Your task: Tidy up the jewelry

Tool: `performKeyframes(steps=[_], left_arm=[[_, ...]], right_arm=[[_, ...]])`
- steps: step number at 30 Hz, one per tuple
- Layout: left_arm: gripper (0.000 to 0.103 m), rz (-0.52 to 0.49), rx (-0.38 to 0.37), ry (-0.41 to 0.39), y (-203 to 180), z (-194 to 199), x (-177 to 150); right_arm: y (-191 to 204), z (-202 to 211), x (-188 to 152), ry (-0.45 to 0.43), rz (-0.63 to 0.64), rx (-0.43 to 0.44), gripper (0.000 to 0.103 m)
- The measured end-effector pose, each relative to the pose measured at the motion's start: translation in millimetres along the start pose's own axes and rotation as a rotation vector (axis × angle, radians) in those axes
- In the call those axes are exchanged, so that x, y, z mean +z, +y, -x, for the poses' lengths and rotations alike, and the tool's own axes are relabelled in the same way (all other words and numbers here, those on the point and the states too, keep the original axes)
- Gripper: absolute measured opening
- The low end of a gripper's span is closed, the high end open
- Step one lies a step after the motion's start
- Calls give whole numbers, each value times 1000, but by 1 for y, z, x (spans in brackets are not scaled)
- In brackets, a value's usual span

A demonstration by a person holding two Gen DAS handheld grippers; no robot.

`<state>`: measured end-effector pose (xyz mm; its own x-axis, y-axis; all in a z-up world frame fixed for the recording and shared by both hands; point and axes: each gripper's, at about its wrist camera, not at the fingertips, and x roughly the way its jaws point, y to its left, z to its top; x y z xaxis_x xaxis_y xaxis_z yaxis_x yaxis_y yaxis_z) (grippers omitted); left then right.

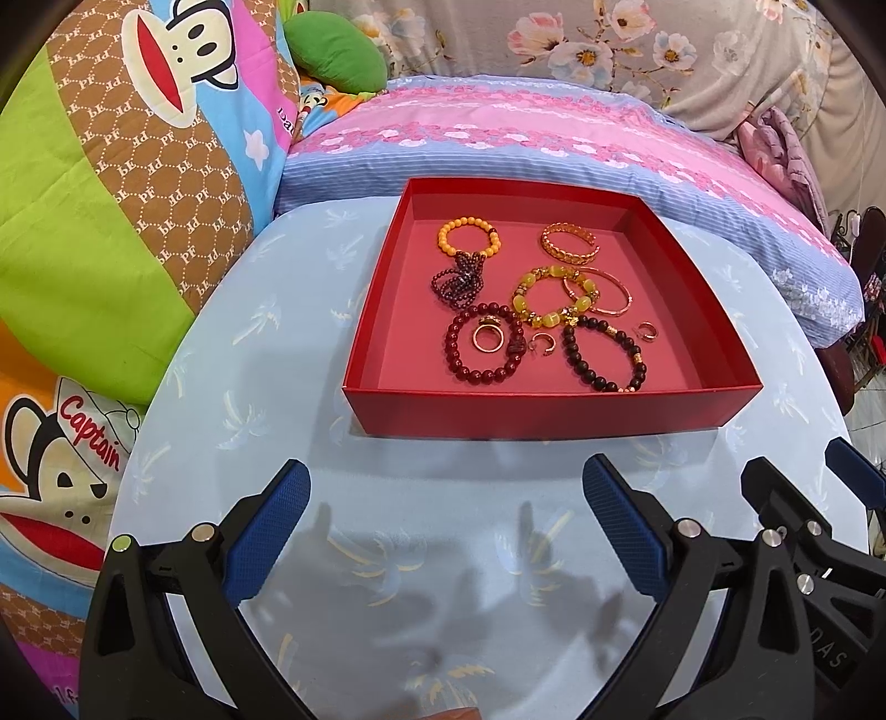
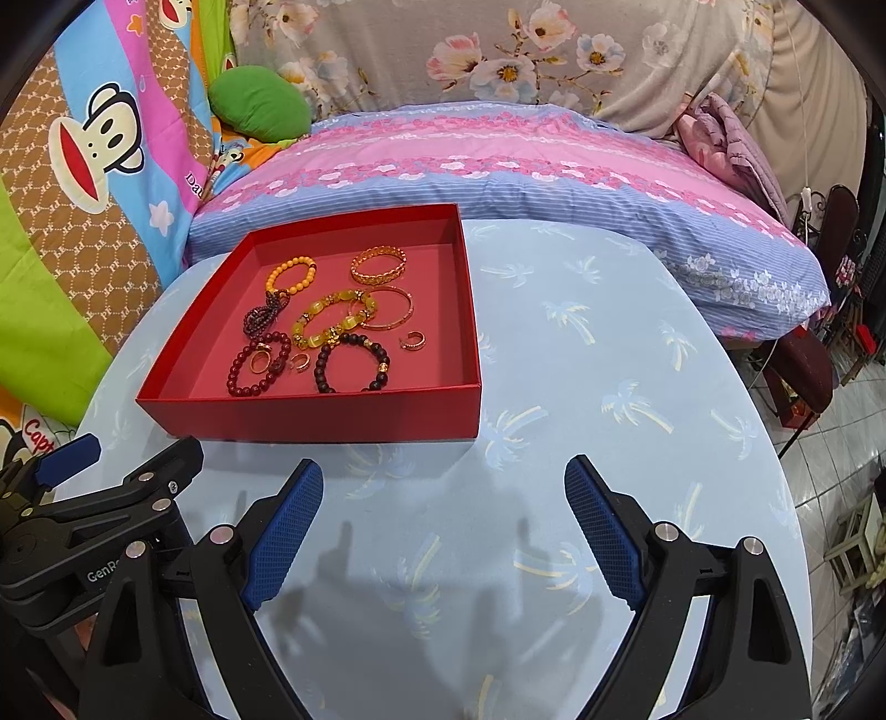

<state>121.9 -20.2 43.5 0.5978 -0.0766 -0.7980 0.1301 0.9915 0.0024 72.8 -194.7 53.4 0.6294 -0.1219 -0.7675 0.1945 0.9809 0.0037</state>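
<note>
Both tongs [image 1: 446,526] [image 2: 443,520] gape empty, jewelry-filled red box [image 1: 554,412] lying just beyond.

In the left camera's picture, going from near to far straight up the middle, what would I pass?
Left hand-held gripper → blue table → red box → dark red bead bracelet → orange bead bracelet → pink and blue pillow → flowered cloth.
</note>
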Motion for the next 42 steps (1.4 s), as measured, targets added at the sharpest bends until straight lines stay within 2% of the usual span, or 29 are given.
performKeyframes(steps=[42], left_arm=[[94, 6, 22, -7, -1, 3, -2]], right_arm=[[0, 0, -2, 5, -6, 4, 85]])
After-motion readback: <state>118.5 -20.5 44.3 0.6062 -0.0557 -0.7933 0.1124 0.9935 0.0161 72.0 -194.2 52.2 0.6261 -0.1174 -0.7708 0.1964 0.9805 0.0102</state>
